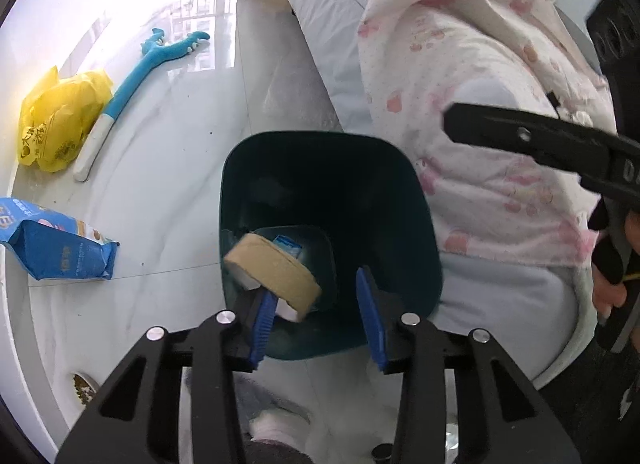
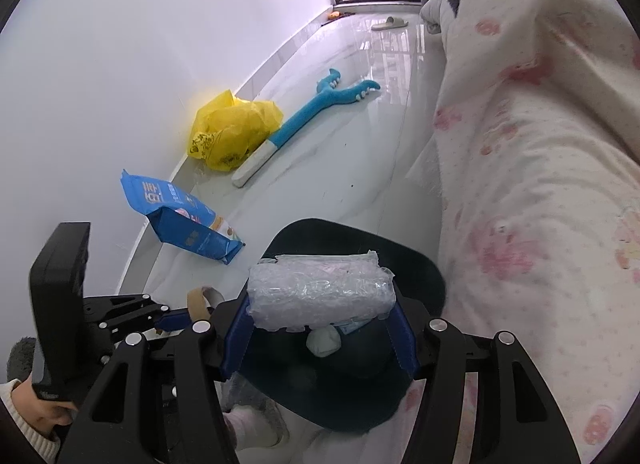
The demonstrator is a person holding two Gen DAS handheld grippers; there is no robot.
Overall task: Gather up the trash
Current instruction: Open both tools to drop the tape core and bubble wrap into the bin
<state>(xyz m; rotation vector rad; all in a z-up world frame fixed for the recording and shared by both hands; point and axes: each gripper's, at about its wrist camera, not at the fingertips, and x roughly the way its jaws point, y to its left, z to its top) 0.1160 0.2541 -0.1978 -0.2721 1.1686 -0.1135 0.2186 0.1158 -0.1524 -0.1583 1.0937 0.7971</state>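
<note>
A dark teal trash bin (image 1: 404,200) stands on the floor beside the bed. My left gripper (image 1: 316,316) is open over its near rim. A brown tape roll (image 1: 272,270) sits against its left blue finger, tilted over the bin mouth. A blue-and-white scrap (image 1: 287,245) lies inside. My right gripper (image 2: 318,324) is shut on a bubble-wrap bundle (image 2: 320,288) above the bin (image 2: 424,268). A white crumpled wad (image 2: 323,341) lies in the bin below it. The left gripper and tape roll (image 2: 200,300) show at the left of the right wrist view.
A blue snack bag (image 1: 60,242), a yellow plastic bag (image 1: 60,120) and a blue plush toy (image 1: 132,92) lie on the white floor by the wall. A bed with a pink-patterned blanket (image 1: 480,104) is on the right. A slipper (image 2: 390,23) lies far back.
</note>
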